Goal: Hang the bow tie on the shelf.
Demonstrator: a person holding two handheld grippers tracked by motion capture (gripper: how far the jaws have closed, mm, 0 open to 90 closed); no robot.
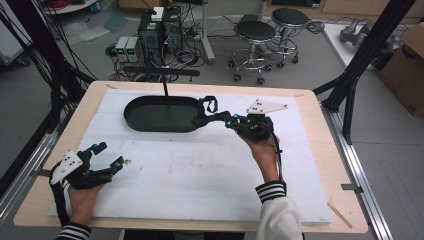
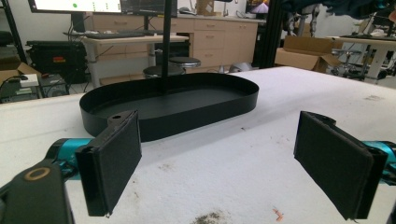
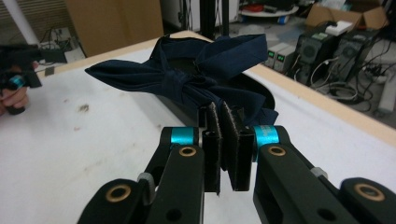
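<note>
A black oval tray (image 1: 150,117) sits on the far part of the white board (image 1: 200,170), which lies on the wooden table (image 1: 320,150). In the left gripper view the tray's floor is bare, with a low upright wall all round; a thin black post (image 2: 166,46) rises in front of or from its middle, and which of the two cannot be told.

The right gripper (image 1: 212,119) is clenched on a dark blue cloth (image 3: 187,77), a knotted piece like a bow. In the right gripper view the pads (image 3: 214,135) pinch one end of the cloth while the knot and two flat wings spread beyond them, lifted over the tray's near end. In the high view the cloth (image 1: 210,106) hangs at the tray's right end, partly above the rim; whether any part touches the tray cannot be told.

The left gripper (image 1: 109,155) rests near the board's left edge, well apart from the tray, jaws spread wide with nothing between them. Its pads (image 2: 112,163) frame the tray in its own view.

The cloth's far side is hidden behind its own folds, and it covers much of the tray in the right gripper view. Small brown specks (image 2: 208,217) mark the board by the left gripper; what they are is hard to make out. The person's striped sleeves (image 1: 271,191) are cut off at the bottom edge.
</note>
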